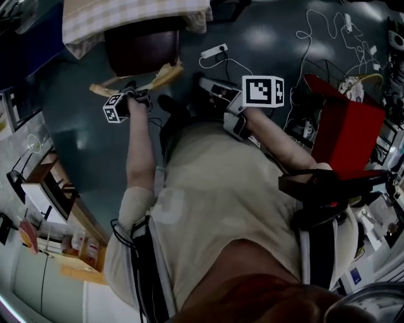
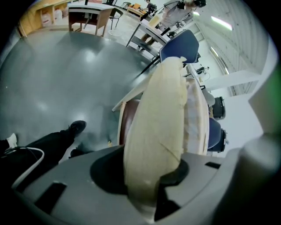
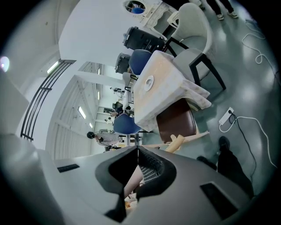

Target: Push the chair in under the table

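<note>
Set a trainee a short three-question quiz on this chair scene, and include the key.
1. Multiple choice: what is the left gripper closed on?
A) the chair's pale wooden backrest
B) a power cable
C) a red box
2. True or false: the right gripper has its jaws spread wide apart.
3. Fill in the blank: the chair's brown seat sits partly under the table, which is covered by a ______-patterned cloth.

Key: 1 A. 2 False: its jaws are together and hold nothing. 3 Checked.
</note>
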### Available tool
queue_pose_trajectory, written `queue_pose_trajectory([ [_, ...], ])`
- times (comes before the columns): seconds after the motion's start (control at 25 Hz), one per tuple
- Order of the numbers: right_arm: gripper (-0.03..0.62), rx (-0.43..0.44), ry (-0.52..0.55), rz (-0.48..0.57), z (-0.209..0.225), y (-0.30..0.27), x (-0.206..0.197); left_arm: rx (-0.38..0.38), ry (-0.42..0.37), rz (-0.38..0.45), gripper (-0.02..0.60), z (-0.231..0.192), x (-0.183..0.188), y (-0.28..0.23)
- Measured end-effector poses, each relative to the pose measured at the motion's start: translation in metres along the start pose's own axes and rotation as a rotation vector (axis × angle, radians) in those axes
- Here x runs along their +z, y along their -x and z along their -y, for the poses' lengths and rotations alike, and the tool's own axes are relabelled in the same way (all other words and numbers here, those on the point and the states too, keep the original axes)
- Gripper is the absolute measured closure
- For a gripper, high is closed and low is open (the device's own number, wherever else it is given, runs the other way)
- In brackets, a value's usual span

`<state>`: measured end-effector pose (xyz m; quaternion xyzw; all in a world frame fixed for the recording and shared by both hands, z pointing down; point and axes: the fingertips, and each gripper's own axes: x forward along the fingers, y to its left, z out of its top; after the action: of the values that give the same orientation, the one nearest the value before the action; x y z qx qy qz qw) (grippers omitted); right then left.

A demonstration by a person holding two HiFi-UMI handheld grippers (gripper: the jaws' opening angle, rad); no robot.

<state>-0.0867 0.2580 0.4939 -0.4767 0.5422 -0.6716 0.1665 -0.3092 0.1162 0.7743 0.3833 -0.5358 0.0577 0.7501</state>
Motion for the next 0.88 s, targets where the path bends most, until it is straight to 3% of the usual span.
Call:
queue_pose_trajectory([
  [0.28,0.582,0.003,0.0,-0.012,-0.003,0.002,0.0,-0.012,0.007,0.023,0.44,0.004,0.002,0.0],
  [0.44,0.582,0.016,0.005,-0.027,-0.002,0.004,-0.008,-0.023,-0.04,-0.006,0.44,0.001,-0.002,0.0],
  [0.56,0.582,0.027,0.007,-0.035,-0.005,0.003,-0.014,-0.014,-0.134,-0.058,0.44,-0.001,-0.002,0.002],
  [0.64,0.582,0.029,0.007,-0.039,-0.008,0.002,-0.022,0.026,-0.25,-0.119,0.439,-0.006,-0.002,0.005],
  [0.8,0.582,0.025,0.015,-0.03,-0.003,-0.002,-0.023,0.072,-0.374,-0.185,0.337,0.003,-0.017,0.001],
  [0.88,0.582,0.03,0.032,-0.038,-0.007,-0.009,-0.021,0.067,-0.433,-0.203,0.328,0.01,-0.011,0.008],
])
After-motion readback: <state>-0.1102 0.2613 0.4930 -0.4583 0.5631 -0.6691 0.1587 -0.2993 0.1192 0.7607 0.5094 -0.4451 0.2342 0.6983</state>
